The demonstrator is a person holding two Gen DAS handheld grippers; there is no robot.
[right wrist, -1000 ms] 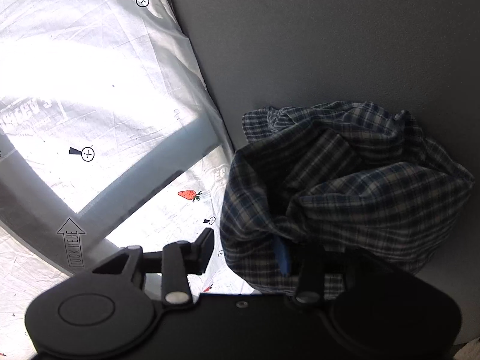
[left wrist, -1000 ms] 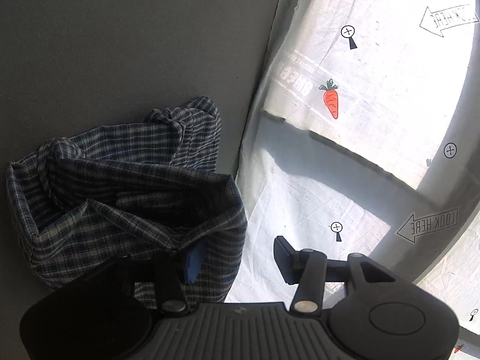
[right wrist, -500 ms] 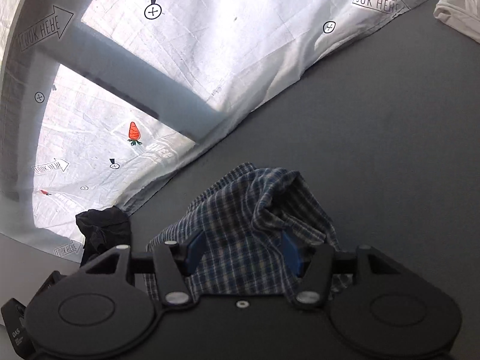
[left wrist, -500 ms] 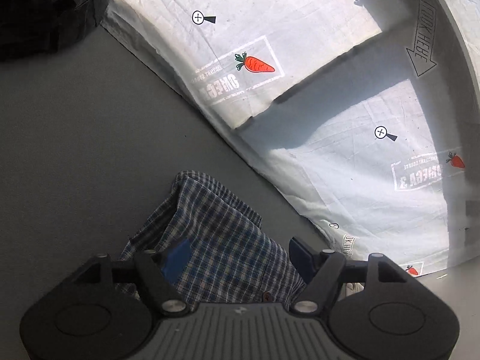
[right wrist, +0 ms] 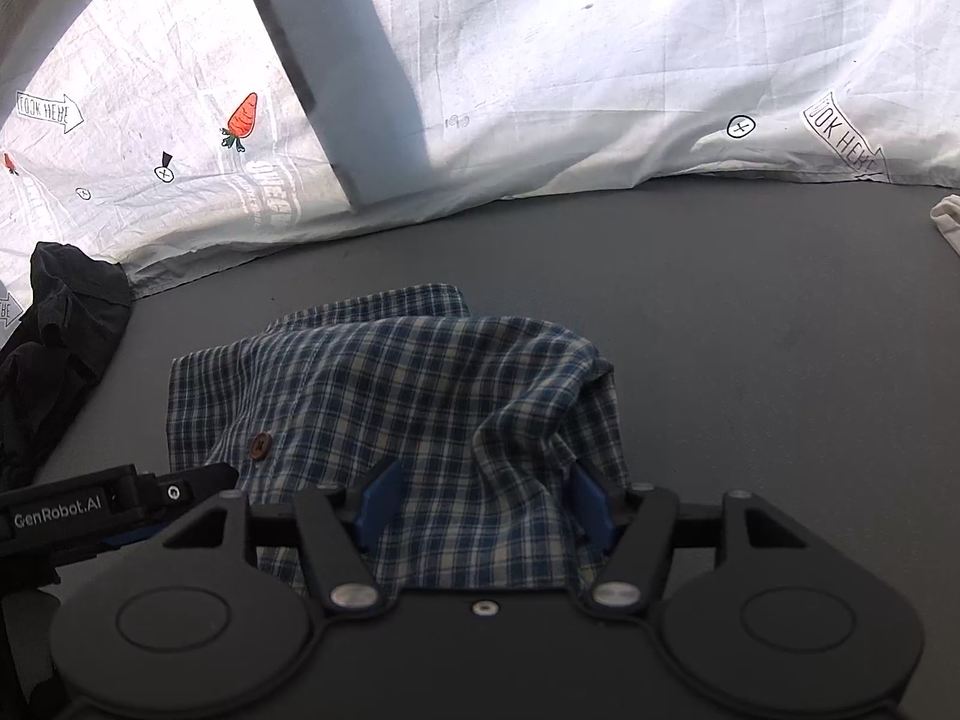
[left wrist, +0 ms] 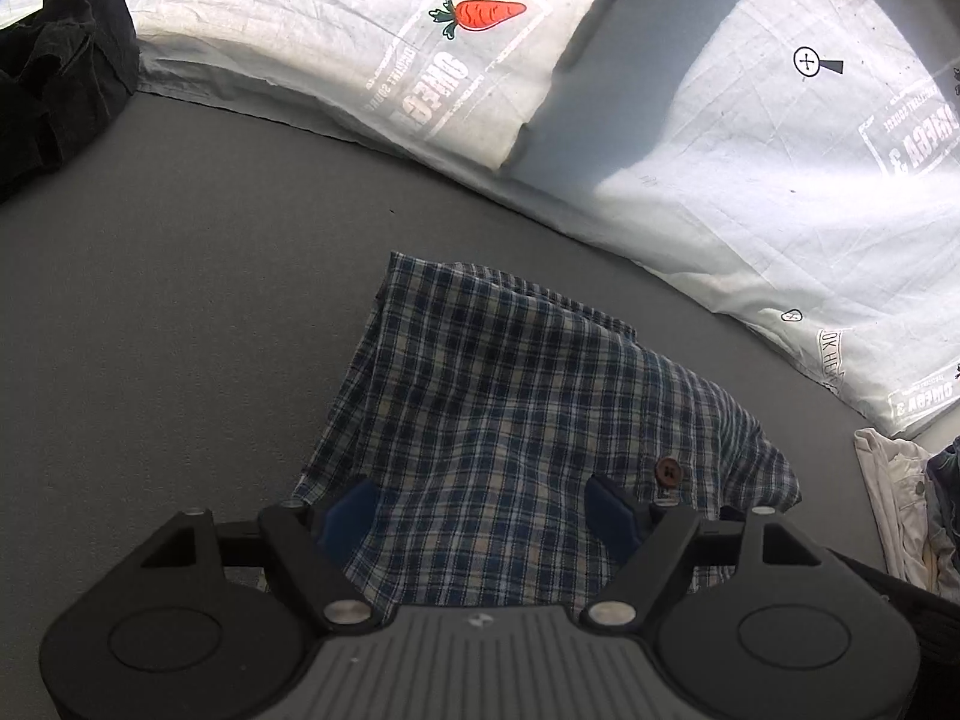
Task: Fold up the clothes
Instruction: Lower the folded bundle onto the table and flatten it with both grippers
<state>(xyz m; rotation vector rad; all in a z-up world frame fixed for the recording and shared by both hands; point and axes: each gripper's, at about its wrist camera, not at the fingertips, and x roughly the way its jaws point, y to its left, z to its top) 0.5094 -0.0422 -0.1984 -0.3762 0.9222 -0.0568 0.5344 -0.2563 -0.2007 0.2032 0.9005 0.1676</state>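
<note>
A blue and white plaid shirt (left wrist: 510, 408) lies in a loose folded heap on the grey surface (left wrist: 180, 300), a brown button (left wrist: 667, 470) showing. My left gripper (left wrist: 480, 510) hangs over the shirt's near edge. Its jaws are opening, the cloth lies between and under the blue pads (left wrist: 348, 516), and they do not press it. In the right wrist view the same shirt (right wrist: 420, 396) bulges up between the jaws of my right gripper (right wrist: 485, 504). These jaws are opening too, and its pads (right wrist: 379, 501) stand off the fold. The left gripper's body (right wrist: 120, 504) shows at the lower left.
A crumpled black garment (left wrist: 54, 60) (right wrist: 54, 348) sits at the left. A white printed sheet (left wrist: 720, 150) (right wrist: 600, 60) with carrots and arrows covers the far side. A pale garment (left wrist: 894, 510) (right wrist: 948, 222) lies at the right edge.
Both grippers have rolled to point down over the surface and their jaws have widened. The shirt, bunched up between the pads a second ago, now rests flatter on the grey surface.
</note>
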